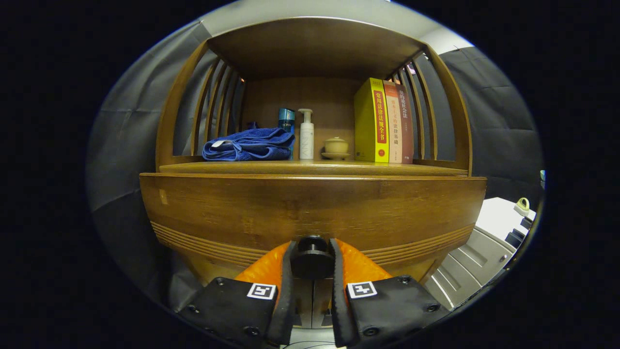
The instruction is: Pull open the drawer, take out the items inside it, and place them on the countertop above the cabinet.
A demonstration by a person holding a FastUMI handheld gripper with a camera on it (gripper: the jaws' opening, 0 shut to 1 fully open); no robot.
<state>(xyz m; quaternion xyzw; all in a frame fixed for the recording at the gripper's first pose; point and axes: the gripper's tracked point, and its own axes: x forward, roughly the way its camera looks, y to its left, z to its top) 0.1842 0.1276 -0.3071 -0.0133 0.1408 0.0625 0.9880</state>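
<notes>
Your gripper point(312, 261) had its two fingers closed against the sides of the dark round drawer knob point(311, 259), which sat directly between them, one finger pressing each flank. The knob projected from the wooden drawer front point(310, 213), a wide panel spanning the cabinet just ahead of the fingers, its long axis running crosswise to them. The pull therefore had to come straight back along the finger line, away from the panel; judged from this grip, any sideways drift could have slipped the knob free. The drawer looked closed, its contents hidden. Beyond and above the fingers lay the countertop point(310, 168), already carrying a folded blue towel point(249, 145), a pump bottle point(306, 135), a small lidded cup point(335, 146) and upright books point(382, 121).
</notes>
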